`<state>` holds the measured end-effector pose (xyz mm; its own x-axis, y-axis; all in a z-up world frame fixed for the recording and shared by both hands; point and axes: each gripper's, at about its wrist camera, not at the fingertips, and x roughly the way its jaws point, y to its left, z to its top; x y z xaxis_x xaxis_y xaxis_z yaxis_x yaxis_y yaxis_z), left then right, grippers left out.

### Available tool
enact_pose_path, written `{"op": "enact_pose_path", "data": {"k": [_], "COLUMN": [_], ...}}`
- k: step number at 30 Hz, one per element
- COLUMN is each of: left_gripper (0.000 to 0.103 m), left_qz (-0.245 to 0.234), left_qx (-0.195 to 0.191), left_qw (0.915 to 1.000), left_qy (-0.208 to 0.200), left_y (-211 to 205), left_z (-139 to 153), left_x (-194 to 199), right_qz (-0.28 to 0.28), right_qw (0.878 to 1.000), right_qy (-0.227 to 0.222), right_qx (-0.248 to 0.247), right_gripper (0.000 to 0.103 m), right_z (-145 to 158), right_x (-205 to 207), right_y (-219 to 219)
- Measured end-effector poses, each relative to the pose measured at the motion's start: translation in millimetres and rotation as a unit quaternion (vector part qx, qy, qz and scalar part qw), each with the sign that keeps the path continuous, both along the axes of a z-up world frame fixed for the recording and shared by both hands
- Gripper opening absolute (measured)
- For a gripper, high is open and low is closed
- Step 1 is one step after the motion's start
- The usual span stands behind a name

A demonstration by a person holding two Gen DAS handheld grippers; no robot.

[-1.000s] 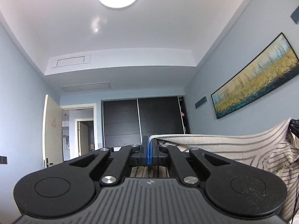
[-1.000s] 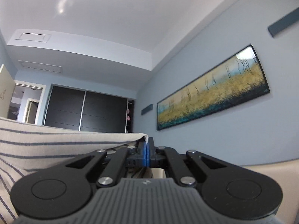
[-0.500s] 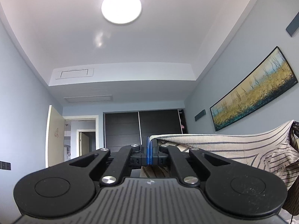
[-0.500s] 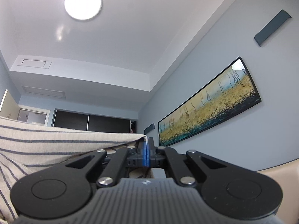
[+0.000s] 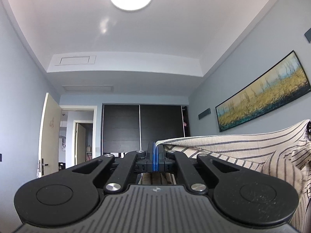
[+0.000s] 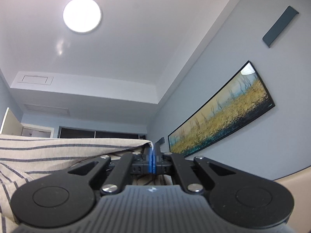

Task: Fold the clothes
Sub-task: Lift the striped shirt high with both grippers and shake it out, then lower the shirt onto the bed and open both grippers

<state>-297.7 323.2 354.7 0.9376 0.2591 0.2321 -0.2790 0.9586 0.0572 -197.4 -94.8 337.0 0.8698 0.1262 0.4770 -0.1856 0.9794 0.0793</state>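
A beige shirt with thin dark stripes [image 5: 243, 147] hangs stretched in the air between my two grippers. My left gripper [image 5: 155, 151] is shut on its top edge; the cloth runs off to the right and droops in folds at the right edge. My right gripper [image 6: 152, 155] is shut on the other end of that edge; the striped shirt [image 6: 48, 151] spreads to the left and sags below. Both grippers tilt upward toward the ceiling. The lower part of the shirt is hidden behind the gripper bodies.
A long landscape painting [image 5: 262, 95] hangs on the blue wall to the right. Dark sliding wardrobe doors [image 5: 141, 128] stand at the far end, with an open cream door [image 5: 49, 136] to the left. A round ceiling lamp [image 6: 81, 14] is overhead. A beige padded edge [image 6: 291, 180] shows at lower right.
Both grippers have tilted further up, so more ceiling and the lamp show. The shirt stays gripped at both ends and sits lower in both views.
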Motion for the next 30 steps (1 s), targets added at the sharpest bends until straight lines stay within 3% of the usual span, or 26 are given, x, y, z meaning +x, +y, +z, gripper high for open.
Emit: {"op": "enact_pose_path", "data": {"k": [3,7,14,18,23,27,30], "left_gripper": [0.000,0.000,0.000,0.000,0.000,0.000,0.000], "left_qz": [0.014,0.040,0.080,0.097,0.110,0.119,0.119], "left_qx": [-0.030,-0.061,-0.087,-0.093,-0.091,-0.091,-0.089], "left_qw": [0.9970,0.9847,0.9486,0.9259,0.8900,0.8621,0.8458], "left_qy": [0.070,0.158,0.294,0.353,0.433,0.484,0.512], "left_y": [27,66,124,148,168,178,181], "left_z": [-27,-78,-182,-237,-321,-387,-426], "left_x": [50,116,230,296,376,422,445], "right_qz": [0.013,0.033,0.028,0.020,0.024,0.017,0.016], "right_qw": [0.998,0.987,0.952,0.926,0.877,0.847,0.828], "right_qy": [0.052,0.141,0.255,0.309,0.402,0.446,0.463], "right_qx": [-0.028,-0.072,-0.168,-0.215,-0.260,-0.289,-0.314], "right_gripper": [0.002,0.002,0.001,0.001,0.001,0.001,0.001], "right_z": [-18,-61,-153,-211,-296,-365,-409], "right_x": [45,113,229,299,390,439,464], "right_y": [28,68,144,187,236,263,278]}}
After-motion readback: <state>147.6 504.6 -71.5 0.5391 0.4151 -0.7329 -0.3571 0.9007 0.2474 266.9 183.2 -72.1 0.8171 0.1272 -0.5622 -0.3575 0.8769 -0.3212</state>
